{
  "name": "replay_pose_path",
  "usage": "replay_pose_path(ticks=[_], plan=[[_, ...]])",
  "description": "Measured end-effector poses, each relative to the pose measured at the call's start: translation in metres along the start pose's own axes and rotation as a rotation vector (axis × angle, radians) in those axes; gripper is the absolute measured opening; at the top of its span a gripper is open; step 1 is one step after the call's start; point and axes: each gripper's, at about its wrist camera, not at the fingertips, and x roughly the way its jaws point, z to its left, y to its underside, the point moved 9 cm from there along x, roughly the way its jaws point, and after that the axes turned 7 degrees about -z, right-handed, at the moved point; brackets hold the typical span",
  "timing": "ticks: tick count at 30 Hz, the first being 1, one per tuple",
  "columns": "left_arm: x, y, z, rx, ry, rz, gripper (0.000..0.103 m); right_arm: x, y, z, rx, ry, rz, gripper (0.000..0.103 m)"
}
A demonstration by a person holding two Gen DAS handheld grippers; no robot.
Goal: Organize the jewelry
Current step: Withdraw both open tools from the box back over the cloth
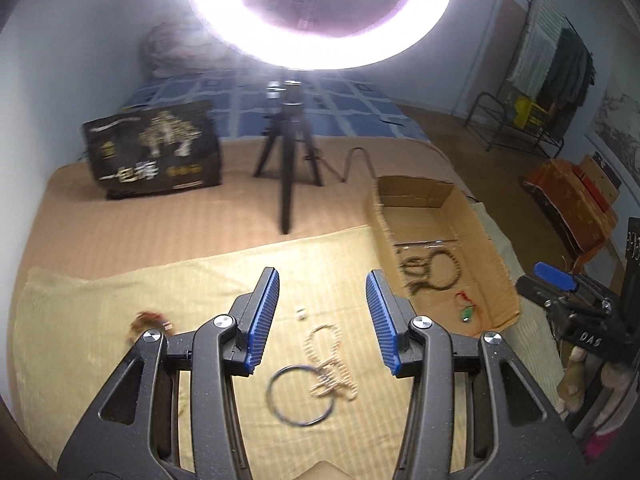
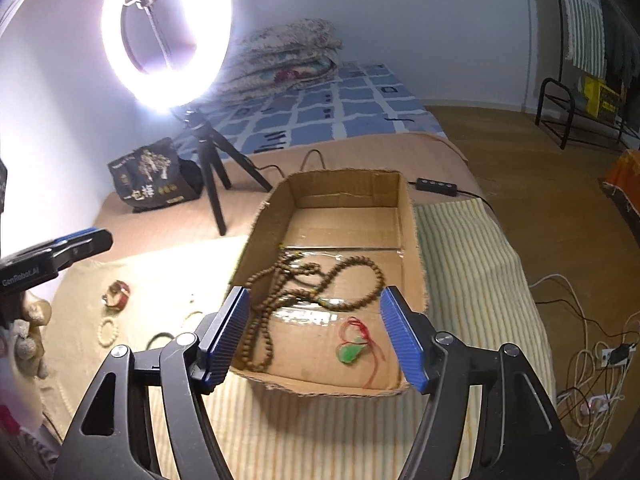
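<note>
My left gripper is open and empty above the yellow cloth. Below it lie a dark bangle, a pale bead bracelet, a small white bead and a red-brown bracelet. My right gripper is open and empty over the near end of the cardboard box. In the box lie a brown bead necklace and a green pendant on red cord. The box also shows in the left wrist view, with the right gripper beside it.
A ring light on a black tripod stands behind the cloth, with a black bag to its left. A cable and switch lie behind the box. The bed edge drops to the floor at right, where cables lie.
</note>
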Motion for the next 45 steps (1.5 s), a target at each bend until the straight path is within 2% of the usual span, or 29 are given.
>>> replay_pose_path(ticks=[10, 22, 31, 36, 40, 45], plan=[[-0.028, 0.038, 0.076, -0.074, -0.069, 0.035, 0.046, -0.004, 0.008, 0.054, -0.105, -0.084, -0.005, 0.068], [-0.041, 0.09, 0.149, -0.14, -0.131, 0.101, 0.046, 0.01, 0.04, 0.118, -0.195, -0.215, 0.057, 0.068], [-0.023, 0.118, 0.174, -0.186, -0.147, 0.171, 0.046, 0.028, 0.079, 0.148, -0.235, -0.267, 0.148, 0.068], [-0.017, 0.122, 0.174, -0.171, -0.143, 0.185, 0.046, 0.038, 0.098, 0.151, -0.254, -0.249, 0.197, 0.068], [-0.011, 0.124, 0.18, -0.168, -0.145, 0.196, 0.046, 0.047, 0.107, 0.149, -0.238, -0.233, 0.222, 0.067], [-0.002, 0.133, 0.192, -0.19, -0.159, 0.222, 0.046, 0.05, 0.114, 0.158, -0.233, -0.264, 0.237, 0.068]])
